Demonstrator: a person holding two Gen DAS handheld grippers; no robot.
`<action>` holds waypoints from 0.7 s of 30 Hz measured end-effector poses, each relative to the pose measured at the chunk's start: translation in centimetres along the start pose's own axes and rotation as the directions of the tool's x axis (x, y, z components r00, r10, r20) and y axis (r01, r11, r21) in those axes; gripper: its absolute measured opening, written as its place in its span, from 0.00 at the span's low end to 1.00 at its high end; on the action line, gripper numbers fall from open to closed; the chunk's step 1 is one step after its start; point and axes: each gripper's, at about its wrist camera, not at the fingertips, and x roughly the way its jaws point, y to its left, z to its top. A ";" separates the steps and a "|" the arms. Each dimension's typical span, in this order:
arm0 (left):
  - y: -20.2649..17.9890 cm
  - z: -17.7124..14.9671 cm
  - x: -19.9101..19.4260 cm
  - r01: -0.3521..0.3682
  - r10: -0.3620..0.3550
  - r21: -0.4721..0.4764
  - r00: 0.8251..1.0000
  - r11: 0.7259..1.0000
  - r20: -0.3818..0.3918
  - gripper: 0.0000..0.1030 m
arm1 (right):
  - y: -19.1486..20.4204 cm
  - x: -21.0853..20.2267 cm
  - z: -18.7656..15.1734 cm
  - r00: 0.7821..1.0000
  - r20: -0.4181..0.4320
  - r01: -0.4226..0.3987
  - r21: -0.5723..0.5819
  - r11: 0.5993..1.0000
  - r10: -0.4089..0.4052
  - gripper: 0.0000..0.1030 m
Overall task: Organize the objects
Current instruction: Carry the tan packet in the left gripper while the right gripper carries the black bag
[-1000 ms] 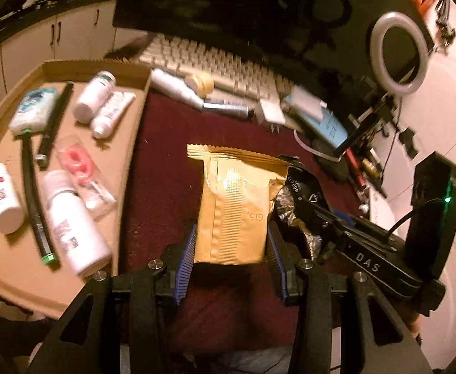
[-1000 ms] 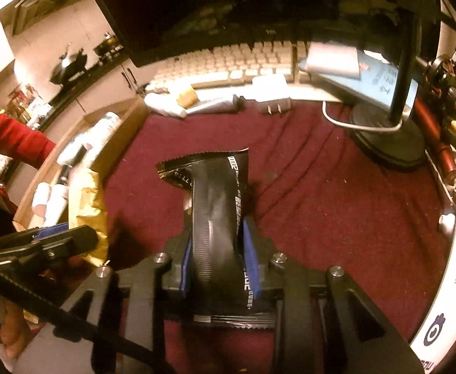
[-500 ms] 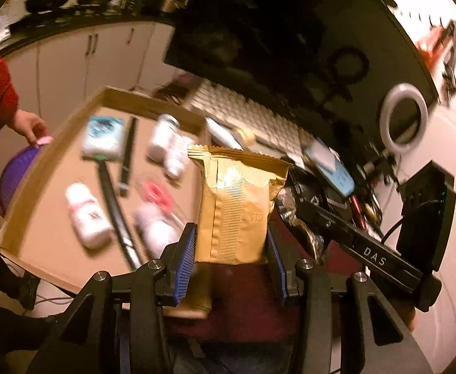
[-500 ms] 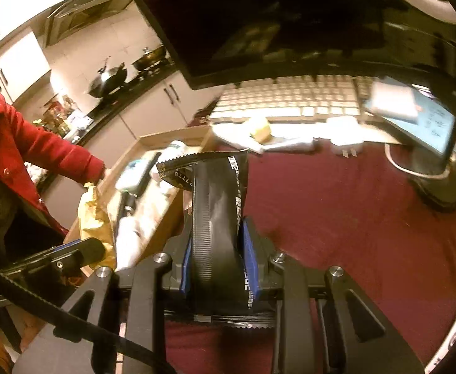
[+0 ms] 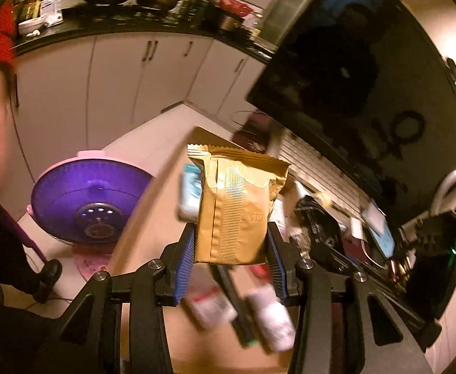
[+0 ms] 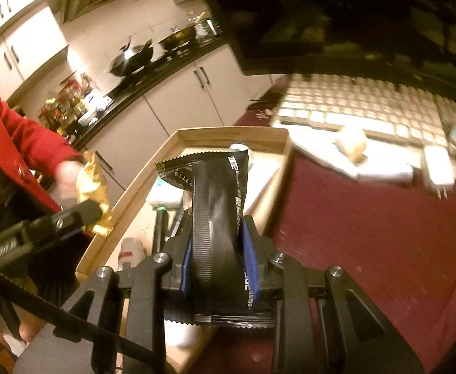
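My left gripper (image 5: 231,246) is shut on a gold foil packet (image 5: 234,205) and holds it upright above the cardboard tray (image 5: 153,215). My right gripper (image 6: 217,249) is shut on a black foil packet (image 6: 217,215), held upright over the tray's near right part (image 6: 278,187). The tray holds white bottles (image 5: 270,318), a black pen (image 5: 237,308) and a teal-and-white packet (image 5: 189,193), all blurred. The left gripper with the gold packet (image 6: 95,190) shows at the left of the right wrist view. The right gripper with its black packet (image 5: 318,227) shows at the right of the left wrist view.
A dark red cloth (image 6: 368,233) covers the desk, with a white keyboard (image 6: 352,103), a charger plug (image 6: 437,168) and a monitor (image 5: 352,71) behind. A purple fan (image 5: 87,202) stands on the floor left of the tray. Kitchen cabinets (image 5: 118,78) lie beyond.
Both grippers have swung left and tilted up with their packets. The tray has moved from the left side to beneath both grippers, and the floor, fan and cabinets have come into view.
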 end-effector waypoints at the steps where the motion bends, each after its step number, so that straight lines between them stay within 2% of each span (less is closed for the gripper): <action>1: 0.5 0.3 0.4 -0.003 0.003 -0.009 1.000 1.000 -0.006 0.37 | 0.4 0.5 0.2 1.000 -0.004 0.005 -0.008 1.000 -0.005 0.25; 9: 1.7 0.4 2.3 -0.008 0.007 -0.013 0.998 1.000 -0.069 0.37 | 2.0 3.1 -0.1 0.999 -0.047 0.003 -0.019 1.000 -0.004 0.25; 13: 1.0 0.3 2.8 -0.005 0.005 0.001 0.997 1.000 -0.075 0.37 | 2.7 3.6 -1.0 0.997 -0.076 0.020 -0.069 0.997 -0.025 0.25; 21: -0.3 0.5 5.4 -0.031 0.033 0.016 0.988 0.999 -0.151 0.37 | 2.0 3.9 -0.8 0.992 -0.091 0.083 -0.096 0.992 -0.092 0.25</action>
